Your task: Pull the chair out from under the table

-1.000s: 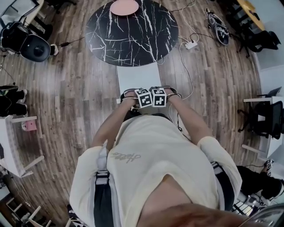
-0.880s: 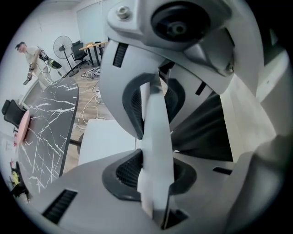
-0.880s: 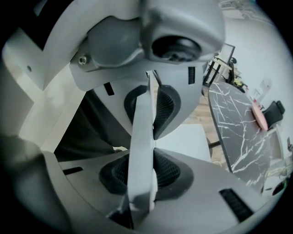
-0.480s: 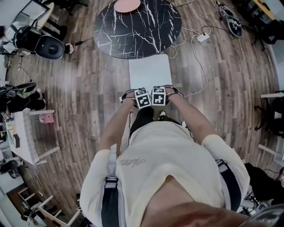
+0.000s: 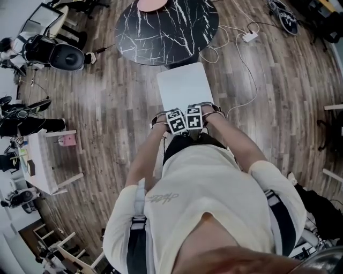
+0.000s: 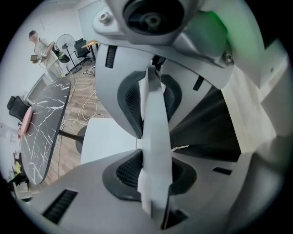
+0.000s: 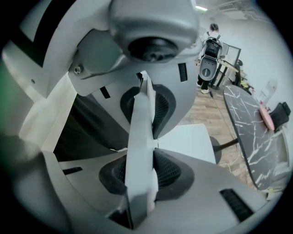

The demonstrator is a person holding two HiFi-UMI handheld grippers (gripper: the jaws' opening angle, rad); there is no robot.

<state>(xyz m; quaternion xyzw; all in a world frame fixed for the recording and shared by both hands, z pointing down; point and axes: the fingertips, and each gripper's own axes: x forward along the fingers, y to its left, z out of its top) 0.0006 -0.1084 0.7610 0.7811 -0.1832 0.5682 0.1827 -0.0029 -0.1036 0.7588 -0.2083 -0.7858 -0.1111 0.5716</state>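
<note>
Left gripper [image 6: 153, 137]: you squeezed the chair [image 5: 182, 85] by its back.
Right gripper [image 7: 143, 139]: you squeezed it too.
Chair: stood beside the table [image 5: 166, 32].

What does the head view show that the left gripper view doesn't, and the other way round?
Only the head view: the left gripper and right gripper side by side, the person's pale shirt, and a white side table. Only the left gripper view: its pads clamped on the thin white chair back, and a person standing far off. Both: the white chair seat, the black marbled table and the pink plate.
</note>
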